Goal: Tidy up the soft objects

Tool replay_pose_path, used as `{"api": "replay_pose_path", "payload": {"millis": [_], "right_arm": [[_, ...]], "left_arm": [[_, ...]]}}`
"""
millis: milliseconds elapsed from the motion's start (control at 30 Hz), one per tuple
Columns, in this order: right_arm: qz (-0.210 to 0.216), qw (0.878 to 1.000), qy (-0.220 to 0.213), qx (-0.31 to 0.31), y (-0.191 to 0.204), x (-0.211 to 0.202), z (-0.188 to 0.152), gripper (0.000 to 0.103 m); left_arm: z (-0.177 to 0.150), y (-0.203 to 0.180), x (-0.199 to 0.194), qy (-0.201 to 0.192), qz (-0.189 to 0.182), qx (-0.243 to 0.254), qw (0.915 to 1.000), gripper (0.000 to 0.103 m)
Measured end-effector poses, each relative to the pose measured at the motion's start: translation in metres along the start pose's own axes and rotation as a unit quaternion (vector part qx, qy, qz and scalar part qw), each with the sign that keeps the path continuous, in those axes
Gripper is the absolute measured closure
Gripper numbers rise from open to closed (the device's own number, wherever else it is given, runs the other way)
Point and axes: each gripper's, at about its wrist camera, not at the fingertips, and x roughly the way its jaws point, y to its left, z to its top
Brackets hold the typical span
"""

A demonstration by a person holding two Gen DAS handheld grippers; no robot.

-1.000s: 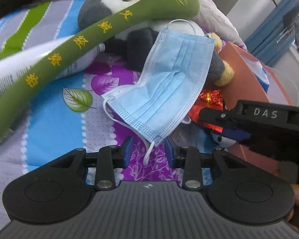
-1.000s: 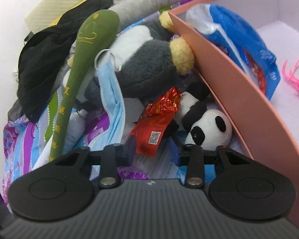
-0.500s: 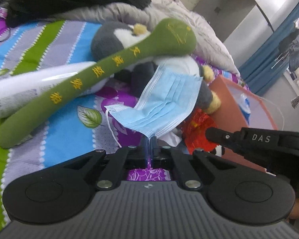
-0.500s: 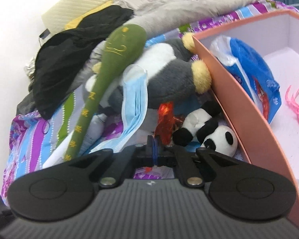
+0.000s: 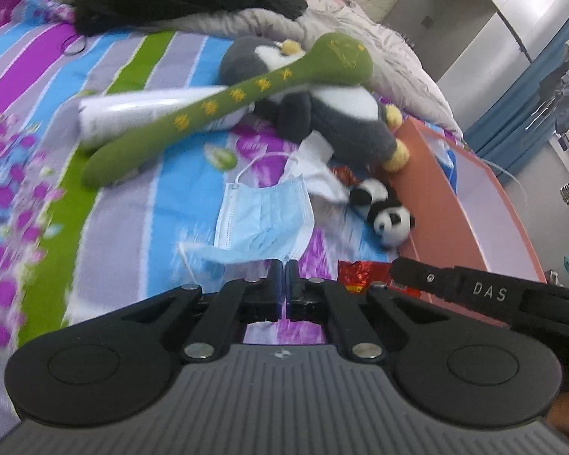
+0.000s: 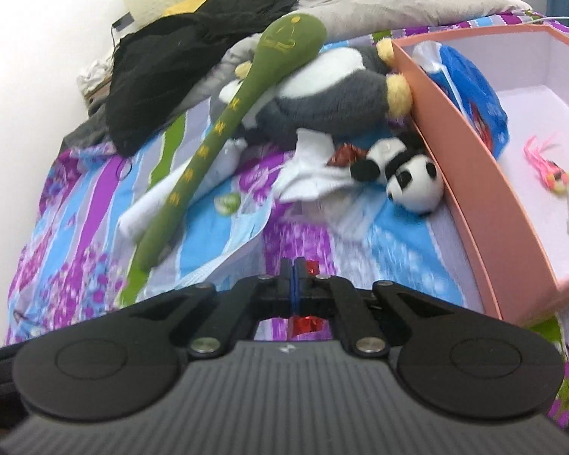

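With the left gripper (image 5: 283, 270) jaws closed on the pale blue pleated face mask (image 5: 263, 220) and the right gripper (image 6: 295, 270) jaws pinching the crinkly red foil wrapper (image 6: 310, 267), both lifted above the striped bedspread (image 5: 170, 204), carry each level over the wall of the pink cardboard box (image 6: 470, 189) before releasing, lest the mask's dangling loop snag.

I'm seeing pleated matt cloth mask (image 5: 263, 223), crinkly glossy foil wrapper (image 5: 356, 273), fuzzy plush panda (image 6: 406, 178), matt card box (image 6: 470, 174), printed cloth bedsheet (image 5: 140, 227).

Black left tool (image 5: 283, 265) has ribbed grey body, silver screws, blue pads.
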Motion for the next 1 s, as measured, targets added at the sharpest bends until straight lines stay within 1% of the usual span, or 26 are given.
{"api": "replay_pose_path", "payload": {"millis": [233, 367, 467, 567, 600, 633, 667, 733, 767, 800, 833, 900, 967, 1000], "right_arm": [[-0.003, 1.000, 0.005, -0.011, 0.000, -0.023, -0.033, 0.099], [-0.006, 1.000, 0.016, -0.014, -0.003, -0.027, -0.051, 0.099], [-0.006, 0.999, 0.031, -0.012, -0.005, -0.027, -0.064, 0.099], [0.005, 0.999, 0.051, -0.004, -0.005, -0.026, -0.074, 0.097], [0.007, 0.999, 0.054, -0.002, -0.005, -0.026, -0.077, 0.096], [0.007, 0.998, 0.058, -0.001, -0.005, -0.025, -0.080, 0.096], [0.005, 0.998, 0.063, 0.001, -0.006, -0.024, -0.081, 0.096], [0.000, 0.997, 0.073, 0.007, -0.007, -0.021, -0.084, 0.093], [-0.002, 0.997, 0.077, 0.010, -0.008, -0.019, -0.084, 0.092], [-0.002, 0.997, 0.078, 0.014, -0.010, -0.018, -0.085, 0.085], [-0.002, 0.997, 0.078, 0.018, -0.011, -0.017, -0.085, 0.075], [-0.004, 0.997, 0.078, 0.024, -0.014, -0.015, -0.084, 0.061], [-0.006, 0.997, 0.076, 0.022, -0.014, -0.014, -0.083, 0.061], [-0.005, 0.997, 0.075, 0.019, -0.014, -0.012, -0.082, 0.062]], "left_arm": [[-0.044, 0.006, -0.030, 0.019, 0.014, 0.008, 0.9997, 0.101], [-0.060, 0.010, -0.038, 0.030, 0.016, 0.006, 0.9994, 0.101], [-0.068, 0.011, -0.039, 0.051, 0.011, 0.006, 0.9986, 0.100], [-0.073, 0.014, -0.041, 0.075, 0.007, 0.006, 0.9971, 0.098], [-0.074, 0.015, -0.042, 0.079, 0.007, 0.003, 0.9969, 0.094], [-0.075, 0.014, -0.043, 0.082, 0.007, 0.005, 0.9966, 0.084], [-0.076, 0.013, -0.044, 0.083, 0.010, 0.010, 0.9965, 0.069], [-0.079, 0.012, -0.050, 0.072, 0.016, 0.019, 0.9971, 0.053], [-0.079, 0.012, -0.052, 0.069, 0.016, 0.020, 0.9973, 0.052], [-0.080, 0.012, -0.053, 0.068, 0.014, 0.020, 0.9974, 0.052], [-0.080, 0.014, -0.052, 0.067, 0.014, 0.017, 0.9975, 0.052], [-0.078, 0.017, -0.049, 0.066, 0.028, 0.012, 0.9973, 0.052], [-0.074, 0.019, -0.046, 0.062, 0.038, 0.011, 0.9973, 0.051], [-0.072, 0.021, -0.043, 0.060, 0.040, 0.009, 0.9973, 0.049]]}}
